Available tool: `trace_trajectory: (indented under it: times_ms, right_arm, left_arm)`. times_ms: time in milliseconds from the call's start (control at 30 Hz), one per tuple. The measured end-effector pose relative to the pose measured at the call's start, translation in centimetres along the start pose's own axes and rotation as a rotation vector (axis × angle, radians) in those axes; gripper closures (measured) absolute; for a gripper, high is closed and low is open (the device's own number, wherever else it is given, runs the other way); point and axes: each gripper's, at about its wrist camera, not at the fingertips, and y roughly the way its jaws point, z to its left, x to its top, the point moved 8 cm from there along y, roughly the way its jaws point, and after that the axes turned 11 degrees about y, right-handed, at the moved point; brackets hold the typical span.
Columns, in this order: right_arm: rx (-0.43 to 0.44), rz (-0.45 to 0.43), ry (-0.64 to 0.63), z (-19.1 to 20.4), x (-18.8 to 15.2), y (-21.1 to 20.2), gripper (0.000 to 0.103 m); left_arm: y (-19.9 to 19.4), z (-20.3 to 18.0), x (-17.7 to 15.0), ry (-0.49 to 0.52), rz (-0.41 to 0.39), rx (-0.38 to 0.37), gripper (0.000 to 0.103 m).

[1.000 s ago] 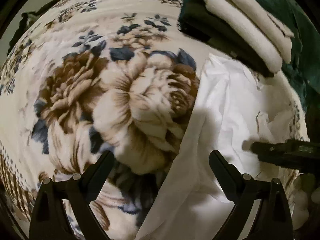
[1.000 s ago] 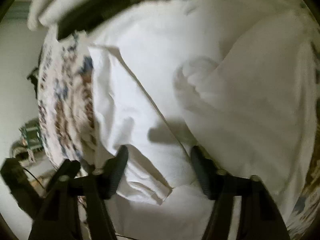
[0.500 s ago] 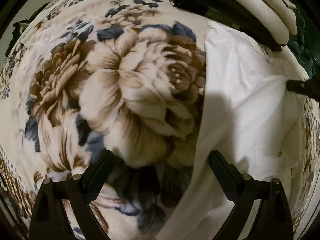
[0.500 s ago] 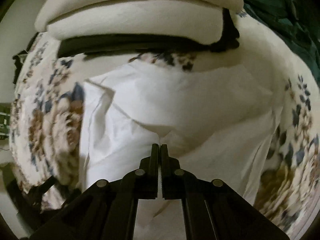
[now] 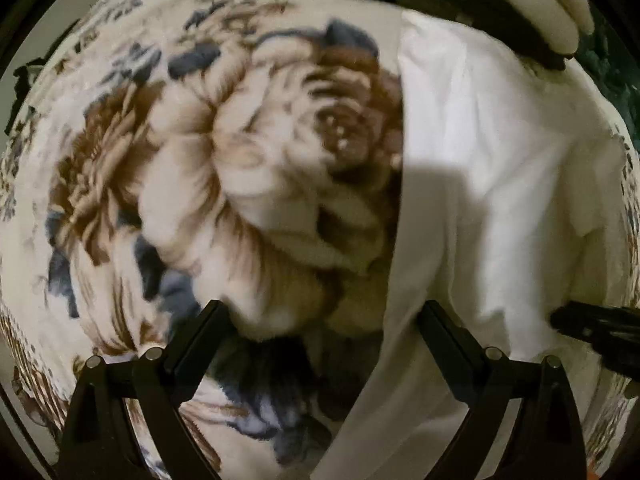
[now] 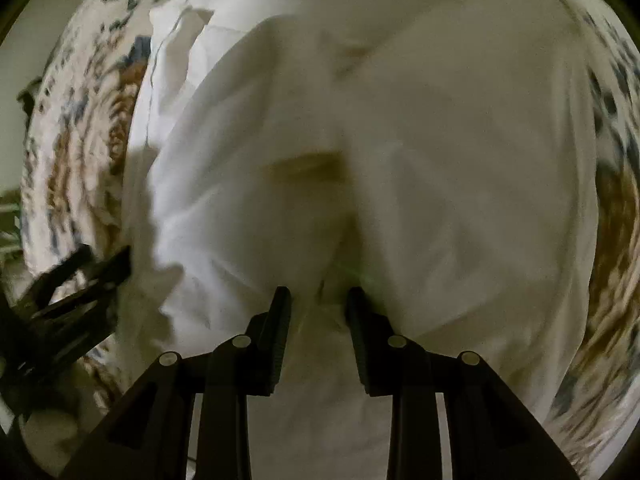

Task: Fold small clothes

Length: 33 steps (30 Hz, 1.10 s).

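Note:
A white garment (image 6: pixel 400 140) lies spread and partly folded on a floral blanket (image 5: pixel 200 160). My right gripper (image 6: pixel 318 300) points down at its middle with the jaws opening. A soft ridge of the white cloth lies between the fingers, and the pads do not press on it. My left gripper (image 5: pixel 320 320) stands wide open over the blanket at the garment's (image 5: pixel 500 160) left edge, holding nothing. Its right finger (image 5: pixel 444 340) is over the white cloth. The right gripper's (image 5: pixel 568 320) dark tip shows at that view's right edge. The left gripper (image 6: pixel 100 264) appears at lower left in the right wrist view.
A folded pile of cream and black cloth (image 5: pixel 540 8) lies beyond the garment at the upper right. Dark green fabric (image 5: pixel 612 64) shows past it. The blanket (image 6: pixel 80 140) runs out to a pale wall on the left.
The right gripper was shut half a second ago and its jaws now stand apart, closer to the cloth. The left gripper has sunk nearer the blanket.

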Motion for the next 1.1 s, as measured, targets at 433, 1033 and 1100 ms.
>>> trace_trajectory:
  times_ms: [433, 1033, 1100]
  right_arm:
    - [0.113, -0.11, 0.331, -16.9, -7.0, -18.2, 0.032]
    - [0.089, -0.017, 0.191, -30.7, -5.2, -18.5, 0.032]
    - [0.147, -0.013, 0.159, -28.8, -2.1, -17.0, 0.032]
  left_arm:
    - [-11.1, -9.7, -2.5, 0.055, -0.107, -0.14, 0.006]
    - [-3.7, -41.5, -22.3, 0.135, 0.282, -0.367, 0.089]
    - [-4.1, -41.0, -22.4, 0.105, 0.243, -0.386, 0.099]
